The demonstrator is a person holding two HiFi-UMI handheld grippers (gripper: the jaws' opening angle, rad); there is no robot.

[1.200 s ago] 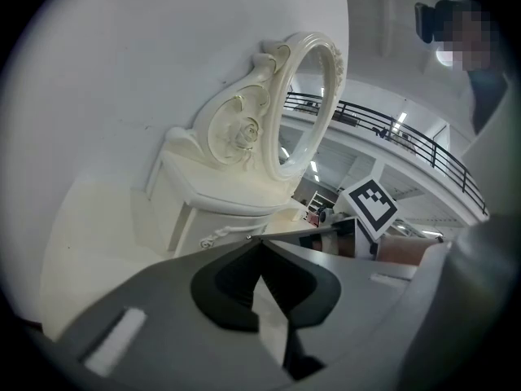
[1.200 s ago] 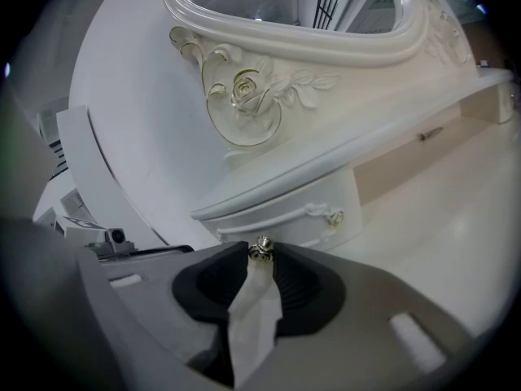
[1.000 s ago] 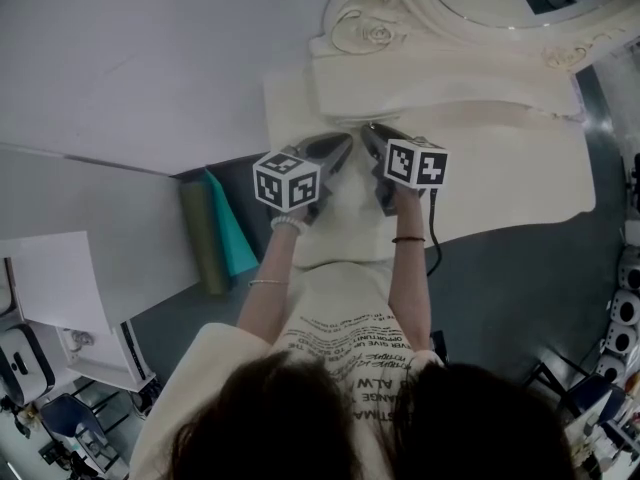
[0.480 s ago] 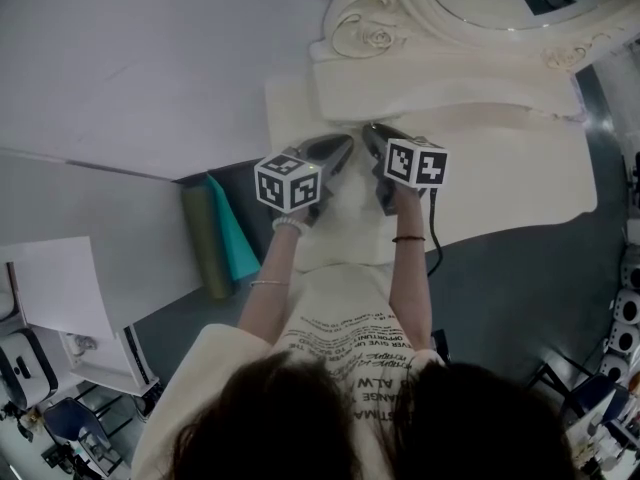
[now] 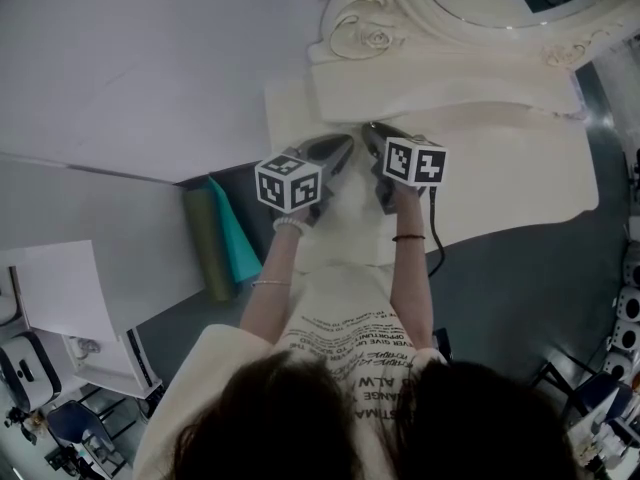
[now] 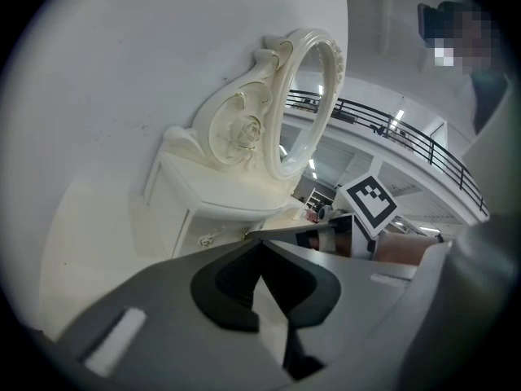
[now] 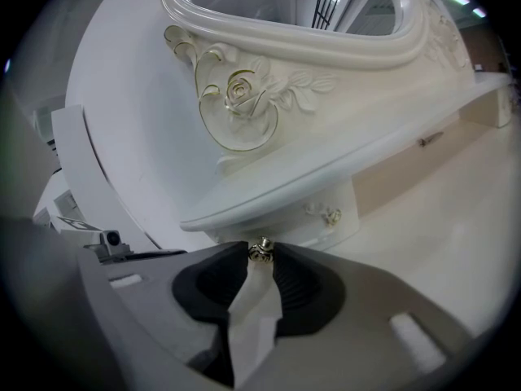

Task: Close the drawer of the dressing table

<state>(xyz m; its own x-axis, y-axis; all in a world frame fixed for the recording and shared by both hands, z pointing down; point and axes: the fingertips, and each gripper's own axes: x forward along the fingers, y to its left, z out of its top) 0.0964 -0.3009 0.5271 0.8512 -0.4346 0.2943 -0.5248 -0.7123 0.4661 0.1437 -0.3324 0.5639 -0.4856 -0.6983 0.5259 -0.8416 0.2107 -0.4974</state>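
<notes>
The cream dressing table point(image 5: 500, 178) with a carved mirror frame point(image 5: 372, 36) stands against the white wall. My right gripper point(image 5: 372, 138) is at its left end. In the right gripper view its jaws point(image 7: 260, 252) are shut on a small gold drawer knob point(image 7: 261, 249); the drawer front behind it is mostly hidden by the fingers. A second gold knob point(image 7: 330, 215) sits on the small drawer under the upper shelf. My left gripper point(image 5: 340, 148) is just beside the right one, over the tabletop; its fingertips point(image 6: 260, 243) meet with nothing between them.
A teal and olive roll point(image 5: 222, 236) leans by the table's left side on the dark floor. A white wall panel point(image 5: 110, 218) stands to the left. A black cable point(image 5: 436, 238) hangs from the right gripper. Chairs and equipment point(image 5: 40, 368) are at the lower left.
</notes>
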